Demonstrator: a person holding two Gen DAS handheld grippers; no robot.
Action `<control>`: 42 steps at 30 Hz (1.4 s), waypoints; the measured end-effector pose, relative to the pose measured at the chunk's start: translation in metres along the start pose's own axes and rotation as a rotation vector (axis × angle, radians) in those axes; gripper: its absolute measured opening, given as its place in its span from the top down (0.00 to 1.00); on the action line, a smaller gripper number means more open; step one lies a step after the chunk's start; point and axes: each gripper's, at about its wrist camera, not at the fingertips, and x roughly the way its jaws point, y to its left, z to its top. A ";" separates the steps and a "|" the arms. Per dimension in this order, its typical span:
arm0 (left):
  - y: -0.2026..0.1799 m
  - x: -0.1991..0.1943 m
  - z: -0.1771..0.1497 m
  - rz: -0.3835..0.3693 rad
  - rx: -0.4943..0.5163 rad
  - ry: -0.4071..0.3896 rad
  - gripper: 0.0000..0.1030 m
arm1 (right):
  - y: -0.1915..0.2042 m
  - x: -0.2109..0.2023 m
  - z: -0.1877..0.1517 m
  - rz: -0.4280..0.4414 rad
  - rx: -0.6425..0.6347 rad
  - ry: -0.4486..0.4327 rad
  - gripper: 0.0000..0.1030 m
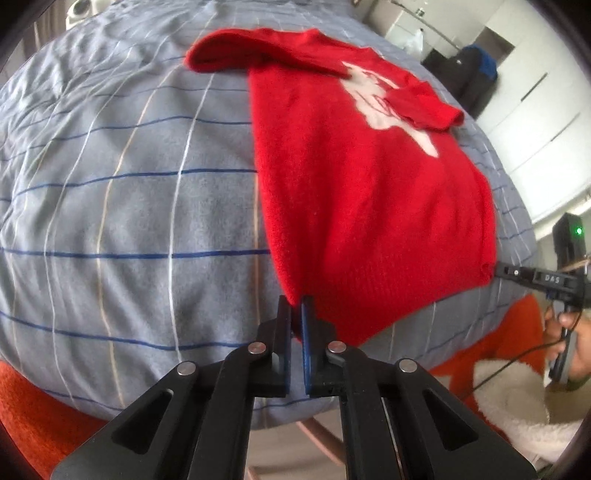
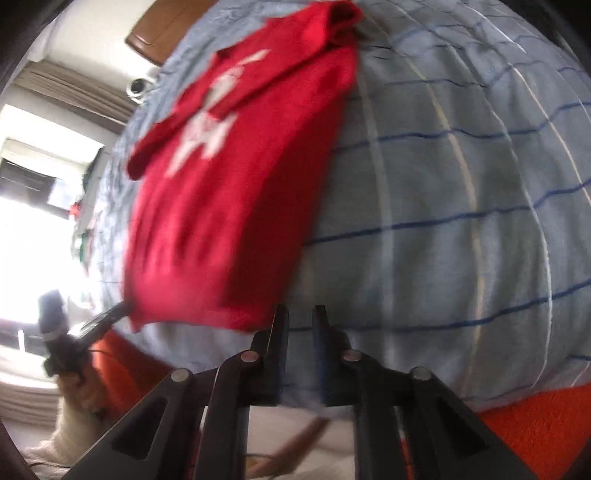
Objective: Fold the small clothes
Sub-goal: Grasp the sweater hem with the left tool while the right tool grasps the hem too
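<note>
A small red sweater (image 1: 369, 177) with a white print lies on the blue checked bed cover (image 1: 129, 184), sleeves folded across its chest. My left gripper (image 1: 295, 306) is shut on the sweater's near left hem corner. In the left wrist view the right gripper's fingertips (image 1: 496, 268) touch the sweater's right hem corner. In the right wrist view, which is blurred, my right gripper (image 2: 300, 312) has a narrow gap between its fingers and nothing in it, just right of the sweater (image 2: 229, 192) hem. The left gripper (image 2: 110, 314) shows at the sweater's other hem corner.
An orange blanket (image 1: 33, 413) lies under the bed cover at the near edge. White fleece (image 1: 517, 402) lies at the lower right. White wardrobes (image 1: 535, 110) stand beyond the bed. A wooden headboard (image 2: 166, 26) and a bright window (image 2: 29, 221) are on the far side.
</note>
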 end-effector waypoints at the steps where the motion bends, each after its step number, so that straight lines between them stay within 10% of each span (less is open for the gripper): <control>1: 0.000 -0.001 -0.002 -0.001 0.003 -0.004 0.97 | -0.003 -0.001 -0.001 0.020 0.020 -0.012 0.85; 5: -0.001 -0.001 -0.003 0.011 0.019 -0.003 0.97 | 0.010 -0.018 -0.001 0.158 0.037 -0.079 0.40; 12: -0.006 0.010 -0.003 0.041 0.030 -0.014 0.97 | 0.066 0.013 0.024 0.034 -0.085 -0.095 0.37; 15: -0.001 0.007 -0.003 0.024 0.011 -0.017 0.97 | 0.057 0.010 0.027 -0.029 -0.118 -0.089 0.64; 16: -0.001 0.007 -0.003 0.020 0.009 -0.016 0.97 | 0.051 0.007 0.026 -0.042 -0.111 -0.079 0.92; 42: -0.003 0.029 -0.019 0.136 0.058 -0.002 0.98 | -0.021 0.004 -0.004 -0.099 -0.032 -0.051 0.96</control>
